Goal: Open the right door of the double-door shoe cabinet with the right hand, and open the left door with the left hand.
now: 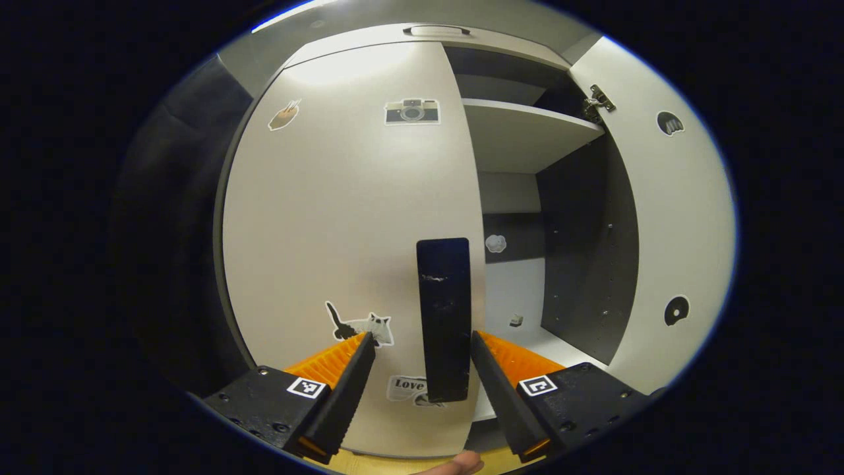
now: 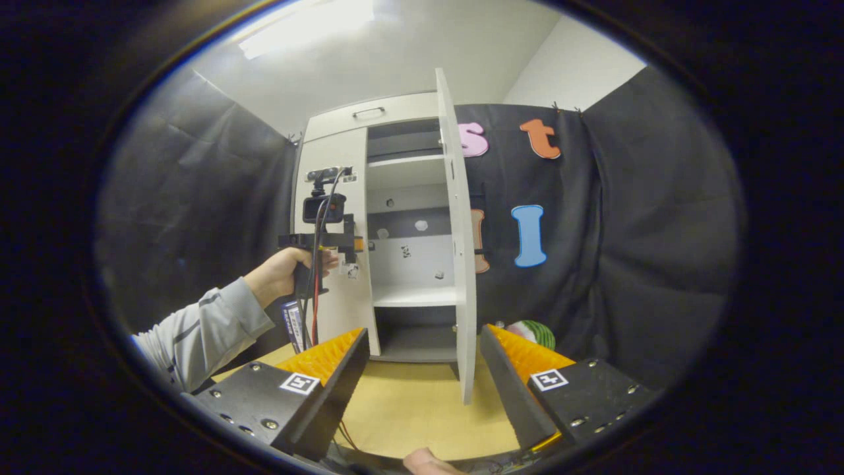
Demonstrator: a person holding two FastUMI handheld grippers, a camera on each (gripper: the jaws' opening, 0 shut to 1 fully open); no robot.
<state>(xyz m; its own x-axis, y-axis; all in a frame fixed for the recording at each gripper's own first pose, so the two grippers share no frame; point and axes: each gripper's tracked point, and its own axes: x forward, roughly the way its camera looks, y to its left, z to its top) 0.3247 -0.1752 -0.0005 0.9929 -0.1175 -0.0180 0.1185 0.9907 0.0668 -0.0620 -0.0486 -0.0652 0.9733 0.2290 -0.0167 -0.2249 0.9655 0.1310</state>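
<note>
The shoe cabinet (image 2: pixel 395 231) stands on the wooden counter (image 2: pixel 409 409) against the booth wall. Its right door (image 2: pixel 458 251) is swung wide, edge-on in the right gripper view, baring the white shelves (image 1: pixel 527 128) and dark inner wall. The left door (image 1: pixel 349 218) is closed – stickers dot its face, and a black vertical handle (image 1: pixel 444 316) sits by its inner edge. The left gripper (image 1: pixel 422 349) faces that handle with its fingers spread either side of it, not pressing. A hand (image 2: pixel 283 274) in a grey sleeve (image 2: pixel 204 330) holds it. The right gripper (image 2: pixel 422 356) hangs back from the cabinet, fingers apart and empty.
</note>
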